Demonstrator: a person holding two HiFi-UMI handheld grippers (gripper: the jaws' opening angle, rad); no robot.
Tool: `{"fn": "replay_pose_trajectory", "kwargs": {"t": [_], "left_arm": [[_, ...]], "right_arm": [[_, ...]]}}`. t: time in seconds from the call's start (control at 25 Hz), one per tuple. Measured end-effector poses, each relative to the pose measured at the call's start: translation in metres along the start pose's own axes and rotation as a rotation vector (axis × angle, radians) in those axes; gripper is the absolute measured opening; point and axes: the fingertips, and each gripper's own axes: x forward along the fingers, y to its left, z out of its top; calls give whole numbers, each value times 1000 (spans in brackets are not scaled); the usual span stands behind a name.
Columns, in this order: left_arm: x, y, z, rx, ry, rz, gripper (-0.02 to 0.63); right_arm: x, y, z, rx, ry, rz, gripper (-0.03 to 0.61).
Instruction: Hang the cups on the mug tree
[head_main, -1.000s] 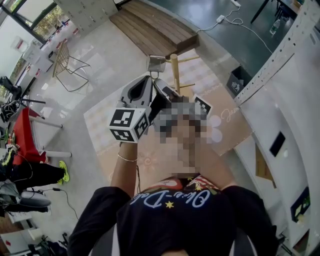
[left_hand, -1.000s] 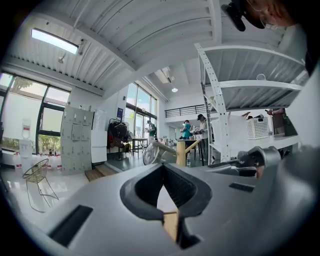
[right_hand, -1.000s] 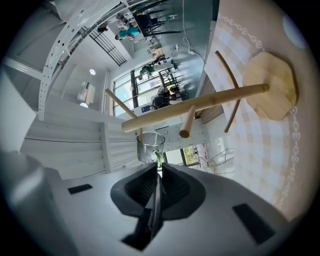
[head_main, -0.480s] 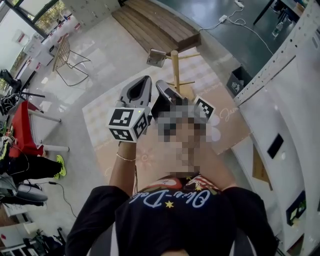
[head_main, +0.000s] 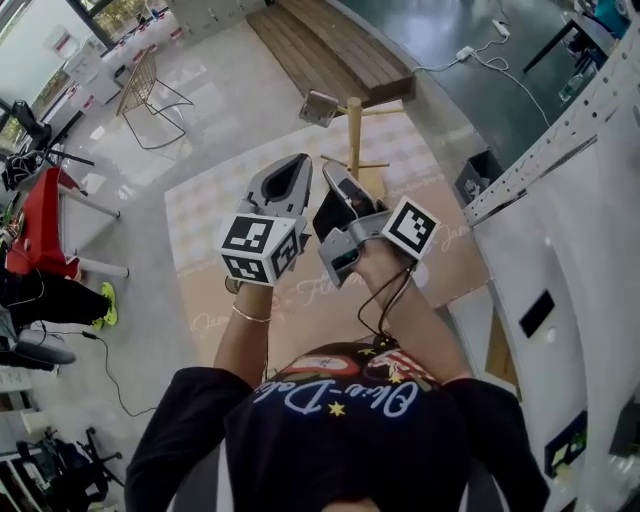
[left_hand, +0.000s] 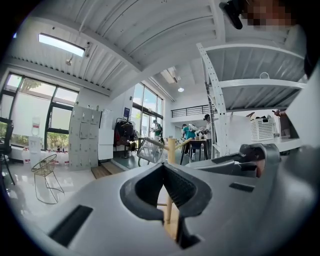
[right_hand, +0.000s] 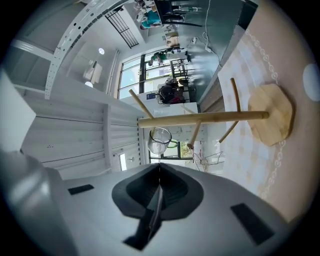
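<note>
A wooden mug tree (head_main: 353, 140) stands on the far side of the patterned table (head_main: 200, 230). A clear glass cup (head_main: 320, 107) hangs from one of its upper left pegs. Both grippers are raised close under the head camera, short of the tree. My left gripper (head_main: 293, 165) is shut with nothing in it, and so is my right gripper (head_main: 333, 174). In the left gripper view the pole (left_hand: 171, 150) and the cup (left_hand: 148, 150) show just above the closed jaws (left_hand: 163, 167). The right gripper view has the tree (right_hand: 200, 119) lying sideways, its base (right_hand: 270, 120) at right, the cup (right_hand: 160, 141) above the closed jaws (right_hand: 159, 167).
White perforated shelving (head_main: 560, 200) runs along the table's right side, with a black bin (head_main: 480, 170) by it. A wire chair (head_main: 150, 85) and a wooden platform (head_main: 330, 50) stand on the floor beyond. A red chair (head_main: 40, 230) is at far left.
Both grippers stay raised and shut in about the same place. The head view has shifted a little, so the tree and cup sit slightly further right.
</note>
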Motion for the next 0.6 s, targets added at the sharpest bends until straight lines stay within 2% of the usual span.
{"fn": "replay_pose_trajectory", "kwargs": {"t": [0.08, 0.16, 0.36, 0.6], "left_arm": [[-5, -3, -2, 2, 3, 14, 8], [-9, -7, -4, -4, 2, 30, 8], [-22, -18, -5, -35, -9, 32, 8], [-34, -31, -2, -30, -16, 44, 8]], "right_arm": [[-2, 4, -3, -30, 24, 3, 9], [-7, 12, -5, -110, 58, 10, 9], [-17, 40, -17, -443, 155, 37, 9], [-28, 58, -28, -801, 238, 51, 9]]}}
